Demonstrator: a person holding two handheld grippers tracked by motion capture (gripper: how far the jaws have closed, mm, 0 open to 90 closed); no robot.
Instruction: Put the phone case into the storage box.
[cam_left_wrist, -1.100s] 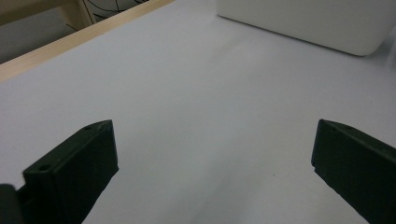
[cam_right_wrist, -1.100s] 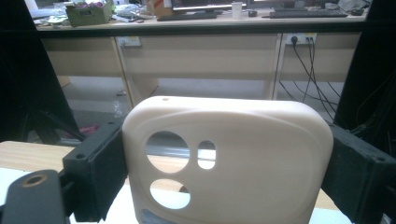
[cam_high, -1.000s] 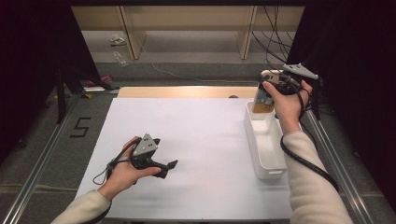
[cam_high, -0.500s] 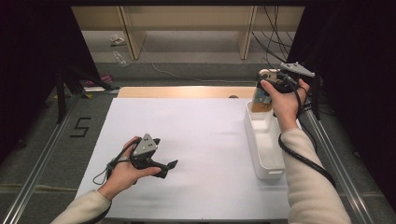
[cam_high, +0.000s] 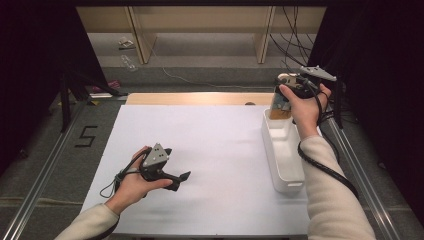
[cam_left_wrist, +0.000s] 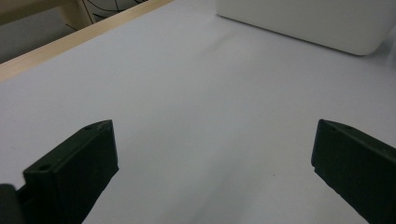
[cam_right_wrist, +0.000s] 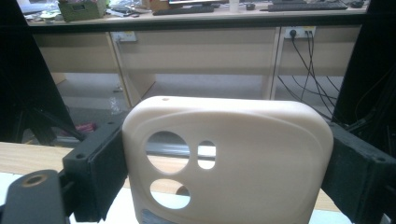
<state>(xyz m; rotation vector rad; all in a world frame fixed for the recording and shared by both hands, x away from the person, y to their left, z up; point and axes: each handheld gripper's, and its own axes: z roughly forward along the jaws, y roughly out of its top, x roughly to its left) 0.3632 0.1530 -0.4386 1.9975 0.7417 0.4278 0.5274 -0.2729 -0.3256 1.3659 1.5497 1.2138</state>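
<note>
One white sheet (cam_high: 220, 150) covers the table, and one long white tray (cam_high: 283, 155) lies along its right side, its near part bare inside. Two grippers are in hand. The left gripper (cam_high: 181, 178) rests on the sheet at the near left, jaws spread wide with nothing between them. The right gripper (cam_high: 280, 100) hovers over the tray's far end, its jaws clamped on either side of one cream phone case (cam_right_wrist: 229, 158) with three cut-out holes, held upright.
</note>
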